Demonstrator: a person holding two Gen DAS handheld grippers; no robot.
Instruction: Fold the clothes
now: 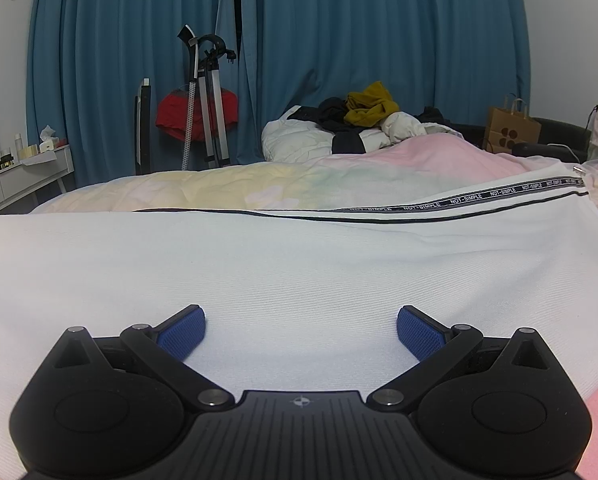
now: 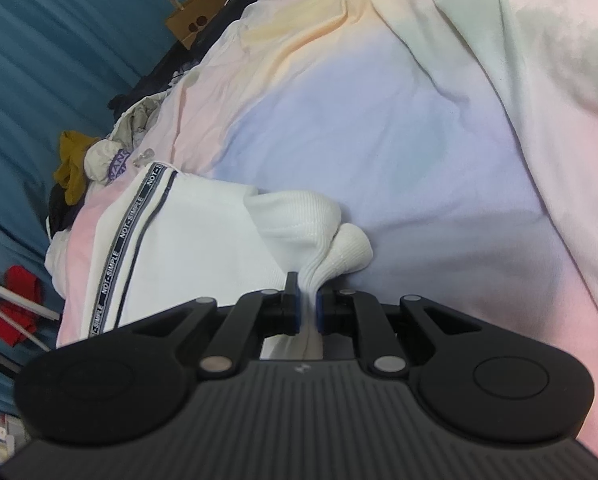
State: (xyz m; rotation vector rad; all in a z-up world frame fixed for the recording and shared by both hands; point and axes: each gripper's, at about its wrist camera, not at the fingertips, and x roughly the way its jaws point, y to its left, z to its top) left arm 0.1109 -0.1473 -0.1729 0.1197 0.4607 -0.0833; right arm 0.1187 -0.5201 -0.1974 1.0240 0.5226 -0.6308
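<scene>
A white garment (image 1: 259,272) with a black "NOT-SIMPLE" tape stripe (image 1: 499,196) lies spread on the pastel bed cover. My left gripper (image 1: 301,334) is open, its blue pads wide apart, resting low over the white cloth and holding nothing. In the right wrist view my right gripper (image 2: 307,308) is shut on the ribbed white cuff (image 2: 331,244) of the same garment (image 2: 203,240), which bunches up between the pads. The stripe (image 2: 135,232) runs along its left side.
A pastel bed cover (image 2: 379,120) covers the bed. A pile of clothes, white, black and mustard (image 1: 367,110), lies at the far end. A brown paper bag (image 1: 511,128), blue curtains (image 1: 339,40), a garment steamer (image 1: 207,100) and a dresser (image 1: 23,172) stand around.
</scene>
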